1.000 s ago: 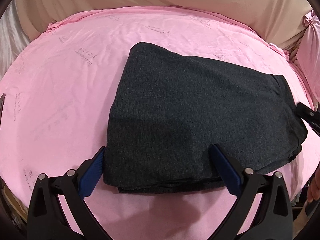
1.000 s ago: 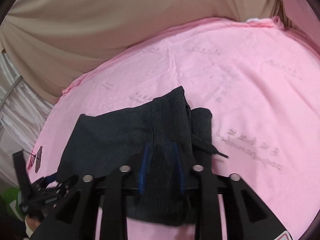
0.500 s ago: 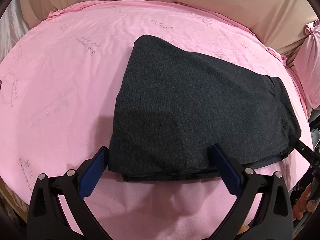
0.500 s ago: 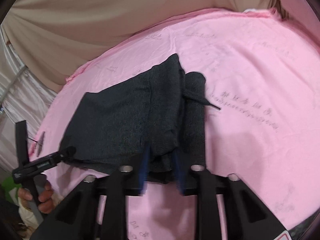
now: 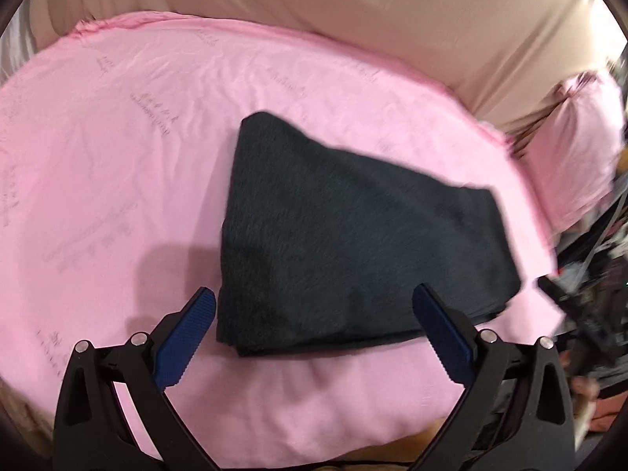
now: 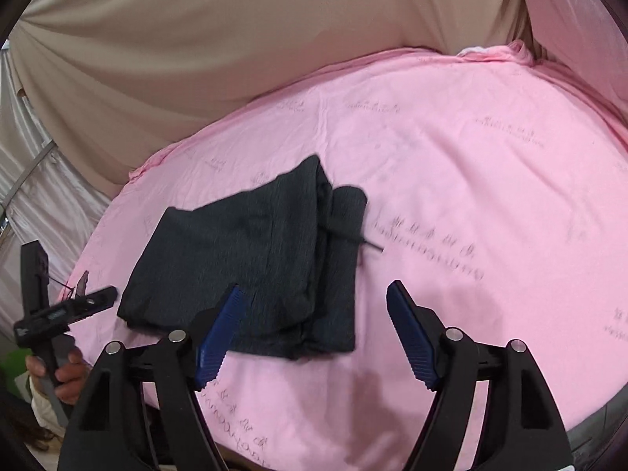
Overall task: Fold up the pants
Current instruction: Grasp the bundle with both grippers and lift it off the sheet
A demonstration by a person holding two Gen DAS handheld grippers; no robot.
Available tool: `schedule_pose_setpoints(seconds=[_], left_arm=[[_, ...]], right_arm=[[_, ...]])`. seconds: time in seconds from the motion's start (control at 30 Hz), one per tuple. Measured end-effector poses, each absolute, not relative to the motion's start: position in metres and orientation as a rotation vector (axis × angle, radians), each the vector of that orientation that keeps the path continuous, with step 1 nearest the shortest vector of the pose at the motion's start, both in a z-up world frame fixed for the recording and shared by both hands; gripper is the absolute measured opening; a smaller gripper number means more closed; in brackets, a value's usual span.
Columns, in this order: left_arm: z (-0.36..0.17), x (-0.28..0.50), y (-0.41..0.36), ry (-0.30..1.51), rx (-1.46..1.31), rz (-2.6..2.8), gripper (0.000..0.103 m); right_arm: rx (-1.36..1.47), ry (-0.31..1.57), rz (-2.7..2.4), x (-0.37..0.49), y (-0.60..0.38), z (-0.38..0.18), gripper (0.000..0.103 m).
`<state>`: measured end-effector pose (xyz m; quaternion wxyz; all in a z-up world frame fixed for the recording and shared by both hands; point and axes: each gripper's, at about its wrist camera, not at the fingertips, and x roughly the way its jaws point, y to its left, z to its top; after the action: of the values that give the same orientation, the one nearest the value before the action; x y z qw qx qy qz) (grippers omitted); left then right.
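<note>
The dark grey pants (image 5: 353, 235) lie folded into a compact stack on the pink sheet (image 5: 117, 176). In the right wrist view the pants (image 6: 255, 267) show their waistband end with a drawstring (image 6: 361, 241) trailing onto the sheet. My left gripper (image 5: 314, 310) is open, held above the near edge of the stack, its blue pads clear of the cloth. My right gripper (image 6: 314, 306) has its jaws opening wide, with nothing pressed between the pads; it hangs over the stack's near corner. The left gripper (image 6: 59, 314) also appears at the left of the right wrist view, in a hand (image 6: 62, 373).
The pink sheet (image 6: 471, 196) covers a rounded bed. Beige cloth (image 5: 392, 19) hangs behind it. A pink pillow (image 5: 581, 149) sits at the far right of the left wrist view, with dark clutter (image 5: 588, 294) beyond the bed's edge.
My right gripper has let go of the pants' waistband end and opened wide, backing off. My left gripper has pulled back and risen, so the stack looks smaller.
</note>
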<state>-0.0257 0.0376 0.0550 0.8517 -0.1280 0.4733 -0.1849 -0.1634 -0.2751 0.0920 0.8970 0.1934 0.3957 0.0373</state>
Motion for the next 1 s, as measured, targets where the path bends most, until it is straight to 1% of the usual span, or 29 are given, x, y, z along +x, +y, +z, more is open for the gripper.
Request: schedule_pose_setpoints(seconds=[0.1, 0.2, 0.27, 0.4, 0.6, 0.77, 0.8, 0.83, 0.87, 0.9, 0.93, 0.97, 1.0], left_arm=[[0.04, 0.0, 0.058, 1.055, -0.366, -0.408, 0.098], [0.006, 0.028, 0.075, 1.17, -0.456, -0.412, 0.098], [0.01, 0.03, 0.077, 1.152, -0.446, -0.464, 0.098], [0.006, 0.037, 0.06, 1.194, -0.441, -0.59, 0.098], [0.007, 0.058, 0.027, 1.177, -0.381, -0.698, 0.098], [0.003, 0.067, 0.017, 1.148, -0.388, -0.719, 0.098], [0.004, 0.066, 0.014, 1.142, -0.376, -0.7, 0.094], [0.006, 0.064, 0.012, 1.137, -0.352, -0.668, 0.088], [0.008, 0.062, 0.011, 1.134, -0.302, -0.614, 0.063], [0.01, 0.059, 0.012, 1.14, -0.239, -0.532, 0.032], [0.013, 0.057, 0.014, 1.147, -0.229, -0.502, 0.026], [0.018, 0.055, 0.018, 1.153, -0.255, -0.499, 0.014], [0.024, 0.052, 0.023, 1.153, -0.282, -0.503, 0.011]], right_arm=[[0.463, 0.892, 0.137, -0.142, -0.281, 0.077, 0.077], [0.512, 0.975, 0.156, -0.124, -0.289, 0.057, 0.077], [0.574, 1.015, 0.21, -0.117, -0.296, 0.044, 0.077], [0.675, 1.036, 0.352, -0.102, -0.297, 0.029, 0.078], [0.666, 1.035, 0.42, -0.076, -0.29, 0.029, 0.078], [0.672, 1.016, 0.433, -0.064, -0.281, 0.025, 0.077], [0.665, 1.009, 0.419, -0.063, -0.276, 0.024, 0.074], [0.654, 1.008, 0.394, -0.065, -0.277, 0.024, 0.069], [0.637, 1.016, 0.354, -0.066, -0.274, 0.025, 0.041], [0.646, 1.015, 0.339, -0.069, -0.274, 0.028, 0.033], [0.651, 0.995, 0.33, -0.074, -0.272, 0.036, 0.031], [0.638, 0.976, 0.329, -0.079, -0.27, 0.045, 0.029], [0.636, 0.948, 0.343, -0.086, -0.266, 0.057, 0.028]])
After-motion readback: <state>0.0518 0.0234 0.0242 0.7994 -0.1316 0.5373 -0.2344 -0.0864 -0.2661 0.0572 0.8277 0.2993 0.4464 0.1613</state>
